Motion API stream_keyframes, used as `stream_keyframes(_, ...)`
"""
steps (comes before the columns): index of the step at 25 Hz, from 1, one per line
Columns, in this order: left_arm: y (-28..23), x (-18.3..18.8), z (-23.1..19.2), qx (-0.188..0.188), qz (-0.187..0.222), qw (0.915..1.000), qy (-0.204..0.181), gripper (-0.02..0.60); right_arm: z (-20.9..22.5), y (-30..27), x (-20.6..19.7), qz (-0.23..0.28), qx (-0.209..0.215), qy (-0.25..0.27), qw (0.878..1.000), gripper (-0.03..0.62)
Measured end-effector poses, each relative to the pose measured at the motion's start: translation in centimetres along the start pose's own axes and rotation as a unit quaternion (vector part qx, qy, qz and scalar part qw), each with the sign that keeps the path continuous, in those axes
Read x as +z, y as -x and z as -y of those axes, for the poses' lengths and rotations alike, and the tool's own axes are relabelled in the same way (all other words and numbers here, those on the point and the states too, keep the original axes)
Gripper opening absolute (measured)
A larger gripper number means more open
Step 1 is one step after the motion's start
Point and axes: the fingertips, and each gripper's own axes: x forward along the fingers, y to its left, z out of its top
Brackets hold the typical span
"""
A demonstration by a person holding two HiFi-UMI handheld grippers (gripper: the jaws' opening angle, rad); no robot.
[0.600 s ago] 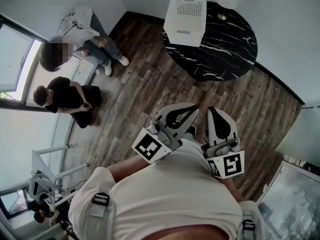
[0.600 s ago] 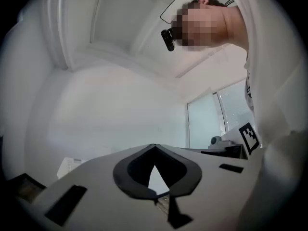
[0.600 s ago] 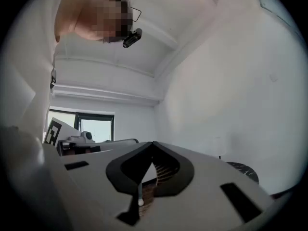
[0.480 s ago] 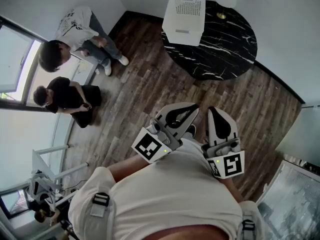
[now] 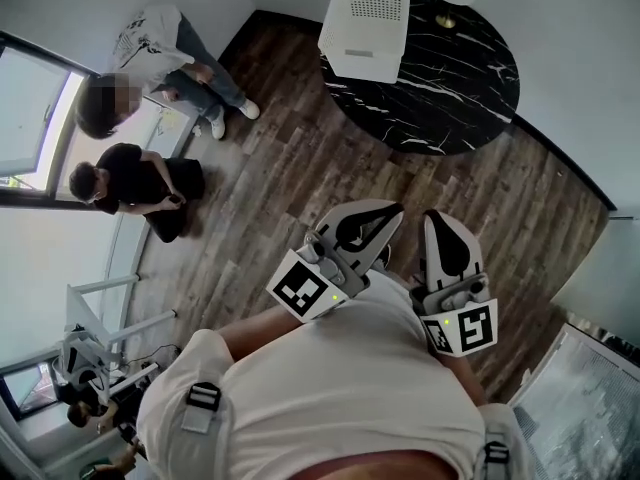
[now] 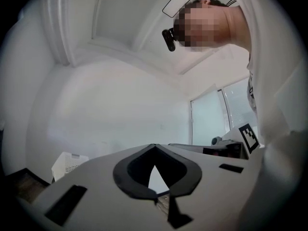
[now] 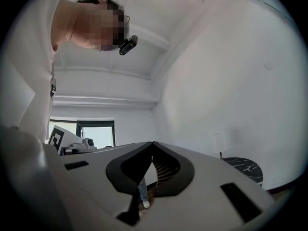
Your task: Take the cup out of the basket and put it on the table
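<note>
A white perforated basket [image 5: 365, 30] stands on the round black marble table [image 5: 450, 88] across the room; its inside and any cup are hidden from here. My left gripper [image 5: 388, 211] and right gripper [image 5: 437, 218] are held close to the person's chest, side by side, far from the table. Both are shut with nothing between the jaws. In the left gripper view the left gripper [image 6: 153, 146] points up at the wall, with the basket [image 6: 67, 163] low at the left. The right gripper [image 7: 153, 143] also points upward, and the table [image 7: 243, 168] shows at the lower right.
Wooden floor [image 5: 300, 158] lies between me and the table. Two people [image 5: 140, 183] are by the window at the left, one standing and one crouched. White walls close the room behind the table. A metal stand [image 5: 90, 353] is at the lower left.
The head view has shifted a little, so the basket and table sit slightly higher in the picture. Both grippers stay shut near the chest.
</note>
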Motion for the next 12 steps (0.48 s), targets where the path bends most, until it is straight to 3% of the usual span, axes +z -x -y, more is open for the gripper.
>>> stream_keyframes(5,-1.3,-0.2,-1.5,0.023,-0.001,0.9996,-0.014,0.005,1.8,-1.5,-0.5,-0.007,0.021,-0.011,1.000,0.009)
stream_keyframes(12,-1.7,0.2,-7.1,0.062,0.006,0.9979,-0.013,0.005,2.4,-7.4,-1.9,-0.018,0.054,-0.021,0.998,0.009)
